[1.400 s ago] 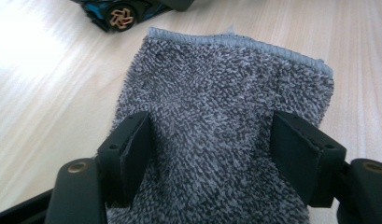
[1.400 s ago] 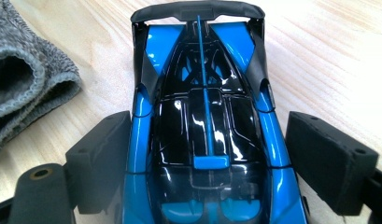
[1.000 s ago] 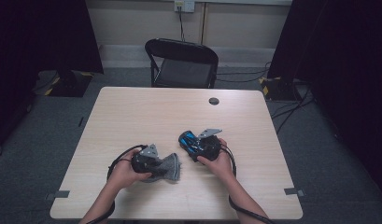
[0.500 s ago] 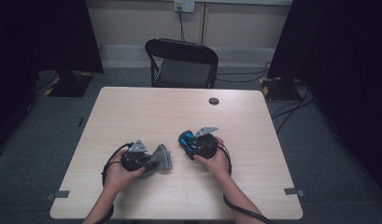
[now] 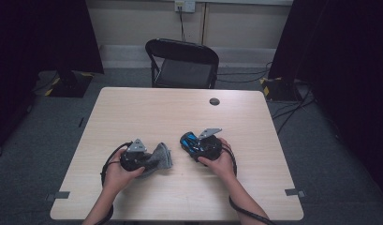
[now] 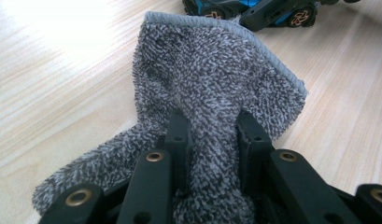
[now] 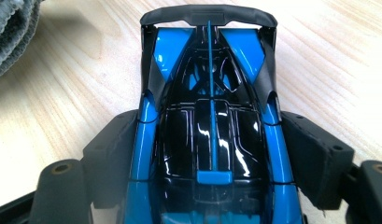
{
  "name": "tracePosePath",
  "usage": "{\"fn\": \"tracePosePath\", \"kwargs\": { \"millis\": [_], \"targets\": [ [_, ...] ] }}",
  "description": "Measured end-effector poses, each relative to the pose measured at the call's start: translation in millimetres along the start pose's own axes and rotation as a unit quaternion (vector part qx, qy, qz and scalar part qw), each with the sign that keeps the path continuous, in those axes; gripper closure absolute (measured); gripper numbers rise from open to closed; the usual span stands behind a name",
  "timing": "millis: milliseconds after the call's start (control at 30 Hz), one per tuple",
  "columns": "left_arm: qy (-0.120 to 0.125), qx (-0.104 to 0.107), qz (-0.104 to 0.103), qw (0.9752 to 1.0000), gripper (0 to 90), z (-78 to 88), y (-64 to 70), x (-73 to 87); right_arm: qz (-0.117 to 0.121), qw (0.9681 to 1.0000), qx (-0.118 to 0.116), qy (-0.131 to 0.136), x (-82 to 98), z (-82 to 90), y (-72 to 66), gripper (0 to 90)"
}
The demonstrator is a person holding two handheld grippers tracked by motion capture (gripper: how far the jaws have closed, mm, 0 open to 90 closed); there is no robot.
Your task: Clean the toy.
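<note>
Left claw (image 6: 212, 135) clamped on a grey terry cloth (image 6: 216, 79), bunched on the pale wooden surface (image 5: 180, 112). Right claw (image 7: 212, 154), jaws just closing, pressed on the flanks of a glossy blue-and-black toy racing car (image 7: 212, 116) just beside the cloth. Likely step: wiping the car; next, bringing cloth onto bodywork. Against a second earlier: cloth hand shifted left, away from the car.

toy car nose: the blue and black plastic toy car (image 7: 209, 135) runs off the right gripper view's bottom edge.
cloth fold: the grey terry cloth (image 6: 212, 88) vanishes between the jaws.
table disc: the small dark round thing (image 5: 214, 101) is too small to identify.
</note>
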State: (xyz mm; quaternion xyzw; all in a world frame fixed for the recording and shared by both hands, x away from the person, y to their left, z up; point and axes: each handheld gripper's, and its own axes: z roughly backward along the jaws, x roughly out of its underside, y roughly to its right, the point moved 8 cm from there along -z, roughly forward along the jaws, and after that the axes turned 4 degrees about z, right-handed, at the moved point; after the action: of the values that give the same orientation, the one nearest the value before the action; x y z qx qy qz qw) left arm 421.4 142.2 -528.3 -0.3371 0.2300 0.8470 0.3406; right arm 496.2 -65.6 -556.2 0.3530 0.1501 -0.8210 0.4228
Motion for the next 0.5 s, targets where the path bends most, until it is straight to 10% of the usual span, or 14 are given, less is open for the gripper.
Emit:
{"fn": "tracePosePath", "kwargs": {
  "millis": [500],
  "targets": [
    [0.001, 0.004, -0.012, 0.9999, 69.2, -3.1, 3.0, -2.1, -0.01, 0.9998, 0.007, 0.016, 1.5, 0.1, -1.0, 23.8]
  ]
}}
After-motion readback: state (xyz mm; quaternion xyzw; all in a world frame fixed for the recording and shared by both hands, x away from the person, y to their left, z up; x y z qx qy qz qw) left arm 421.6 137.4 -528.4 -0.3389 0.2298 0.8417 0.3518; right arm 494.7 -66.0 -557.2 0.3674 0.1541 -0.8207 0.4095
